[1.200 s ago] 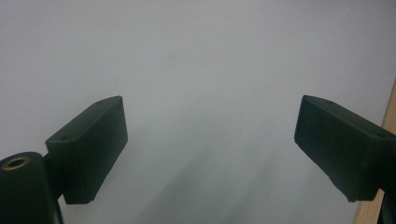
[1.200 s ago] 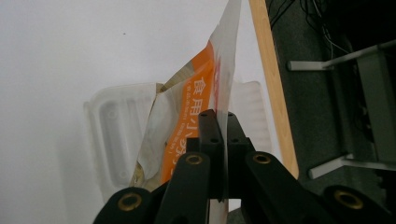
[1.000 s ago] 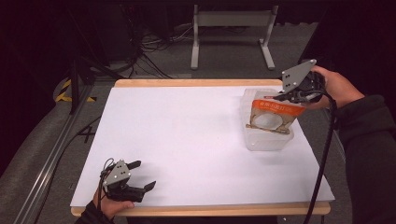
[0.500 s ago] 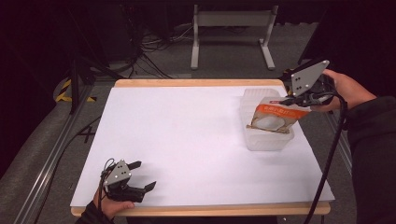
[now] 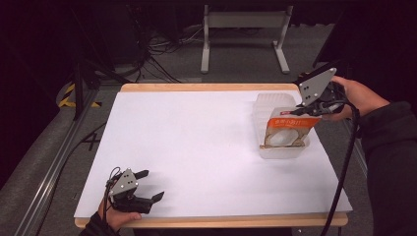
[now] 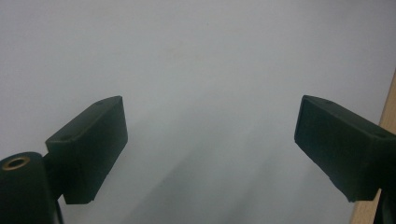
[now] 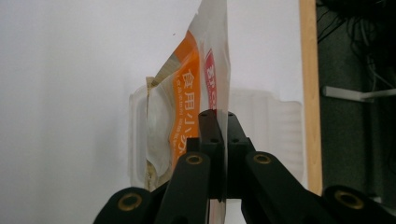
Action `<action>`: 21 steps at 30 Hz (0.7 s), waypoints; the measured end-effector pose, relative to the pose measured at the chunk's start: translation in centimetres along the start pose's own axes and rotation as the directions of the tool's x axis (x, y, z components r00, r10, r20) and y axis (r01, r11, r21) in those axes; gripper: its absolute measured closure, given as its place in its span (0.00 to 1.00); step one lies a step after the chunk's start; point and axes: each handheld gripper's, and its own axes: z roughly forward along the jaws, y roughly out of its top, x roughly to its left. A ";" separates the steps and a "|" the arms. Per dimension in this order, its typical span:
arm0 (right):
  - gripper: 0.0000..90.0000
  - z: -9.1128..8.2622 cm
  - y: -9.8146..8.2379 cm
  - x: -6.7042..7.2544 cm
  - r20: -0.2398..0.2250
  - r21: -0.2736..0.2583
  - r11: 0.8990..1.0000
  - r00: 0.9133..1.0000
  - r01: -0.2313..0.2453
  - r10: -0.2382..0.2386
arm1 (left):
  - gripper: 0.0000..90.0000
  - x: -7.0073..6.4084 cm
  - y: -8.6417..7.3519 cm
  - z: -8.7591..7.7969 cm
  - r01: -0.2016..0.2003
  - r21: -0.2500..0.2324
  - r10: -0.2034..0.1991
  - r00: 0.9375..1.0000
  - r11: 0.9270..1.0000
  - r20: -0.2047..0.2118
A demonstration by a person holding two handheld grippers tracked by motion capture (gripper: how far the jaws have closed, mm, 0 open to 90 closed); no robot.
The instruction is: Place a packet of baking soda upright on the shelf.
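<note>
Two grippers are at work, but only one has a job. The right gripper (image 5: pixel 301 111) pinches the top edge of an orange-and-white food pouch (image 5: pixel 286 132), its jaws pressed together on the thin seal, as the right gripper view shows (image 7: pixel 219 135). The pouch (image 7: pixel 187 116) hangs from that pinch and sits partly inside a clear plastic tub (image 5: pixel 282 147) near the right edge of the white worktop (image 5: pixel 196 142); I cannot tell whether its bottom rests on the tub floor.

To do this step well, whichever way the pouch is going, keep the pinch firm on the seal and move straight up or down, so the soft body does not catch on the tub rim or drag the light tub across the worktop. Any sideways pull would likely tip it.

The left gripper (image 5: pixel 147 186) rests low at the near left corner, jaws spread wide over bare worktop (image 6: pixel 210 93), well apart from pouch and tub.
</note>
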 end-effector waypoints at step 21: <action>1.00 2.8 -0.9 0.9 0.004 -0.040 0.997 0.998 -0.063 0.063 | 0.11 0.1 0.0 -0.1 -0.005 -0.010 0.005 1.000 1.000 0.000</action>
